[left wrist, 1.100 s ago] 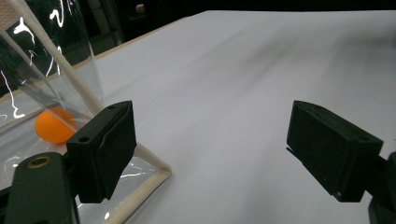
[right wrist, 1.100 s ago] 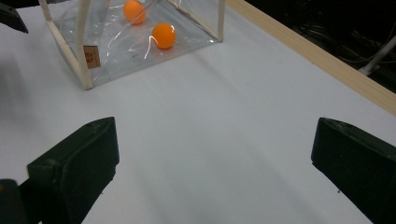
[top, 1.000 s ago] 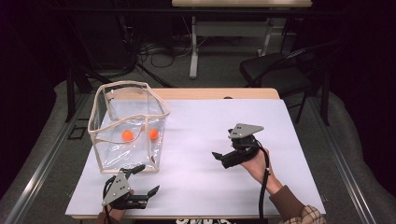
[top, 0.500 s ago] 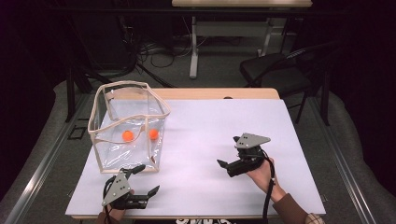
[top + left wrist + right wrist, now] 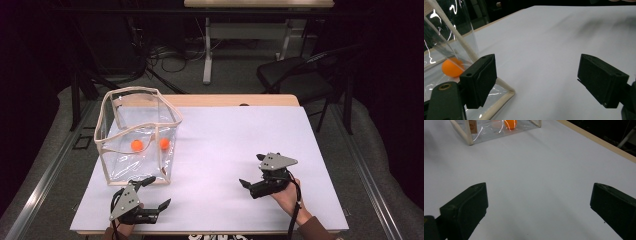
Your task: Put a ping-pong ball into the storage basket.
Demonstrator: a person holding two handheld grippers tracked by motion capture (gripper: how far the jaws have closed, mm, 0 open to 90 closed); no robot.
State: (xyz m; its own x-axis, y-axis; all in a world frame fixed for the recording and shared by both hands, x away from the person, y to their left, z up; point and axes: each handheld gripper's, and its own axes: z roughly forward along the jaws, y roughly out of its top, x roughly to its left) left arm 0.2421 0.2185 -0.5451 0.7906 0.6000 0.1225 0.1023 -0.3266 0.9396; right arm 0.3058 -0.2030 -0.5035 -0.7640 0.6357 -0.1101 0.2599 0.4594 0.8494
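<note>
Though near—bag (image 5: 137, 135) beside left claw (image 5: 154, 192)

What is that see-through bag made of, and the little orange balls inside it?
The clear boxy bag with cream trim looks like thin, glossy plastic film: it crinkles and throws bright glints. Its edging looks like cloth tape, though that's unsure. The two small orange balls look like smooth, matte plastic, perhaps ping-pong balls.

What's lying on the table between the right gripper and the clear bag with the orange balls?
Nothing: in the high view, only bare white table separates the right gripper from the clear bag; the right gripper view agrees.
</note>
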